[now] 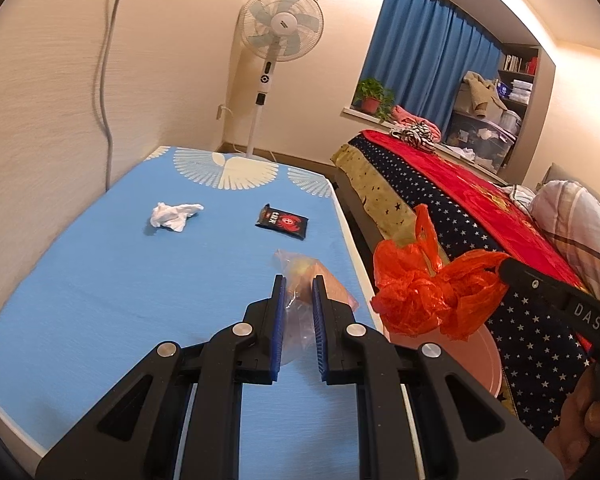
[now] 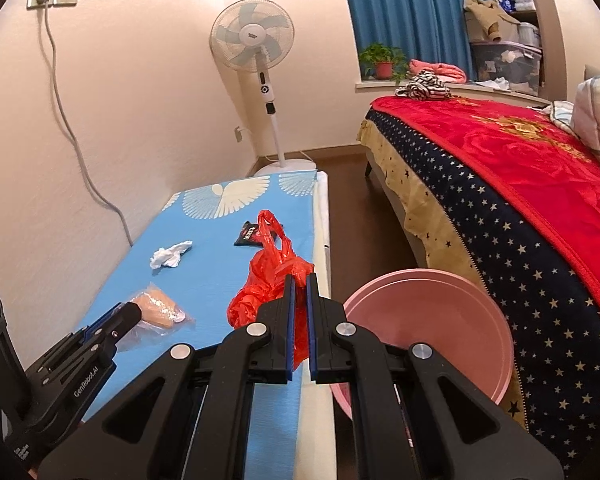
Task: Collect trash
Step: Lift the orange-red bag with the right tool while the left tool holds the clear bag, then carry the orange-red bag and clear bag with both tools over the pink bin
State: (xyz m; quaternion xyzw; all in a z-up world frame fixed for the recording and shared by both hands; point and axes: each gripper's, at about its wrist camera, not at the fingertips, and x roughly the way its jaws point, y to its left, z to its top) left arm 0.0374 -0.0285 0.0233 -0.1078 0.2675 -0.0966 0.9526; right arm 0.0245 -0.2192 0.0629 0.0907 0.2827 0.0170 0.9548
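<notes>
The right gripper [image 2: 299,280] has its jaws drawn close together on a crumpled orange plastic bag [image 2: 266,284], pinching it near its middle. The bag's bunched body hangs to the lower left of the fingertips, while its handle loops rise up and away from the camera, so its long axis runs roughly along the fingers. From the left wrist camera the same orange bag [image 1: 428,296] hangs beyond the table's right edge, above the rim of a pink basin [image 1: 488,364].

The pink basin [image 2: 432,332] stands on the floor between the table and the bed; its inside shows only bare pink as far as can be seen.

The left gripper [image 1: 299,280] is closed on a clear plastic wrapper [image 1: 300,280] holding something tan; the film passes between the blue pads [image 1: 318,320]. In the right wrist view the wrapper [image 2: 158,308] lies on the blue tablecloth [image 2: 204,272], its wide end pointing away from the left gripper [image 2: 130,310].

Farther along the cloth lie a crumpled white tissue [image 1: 174,215] and a black snack packet [image 1: 283,221], well apart, the packet's long side lying across the table. A standing fan [image 1: 280,24] is beyond the far end, and a bed with a red blanket [image 2: 520,160] is to the right.
</notes>
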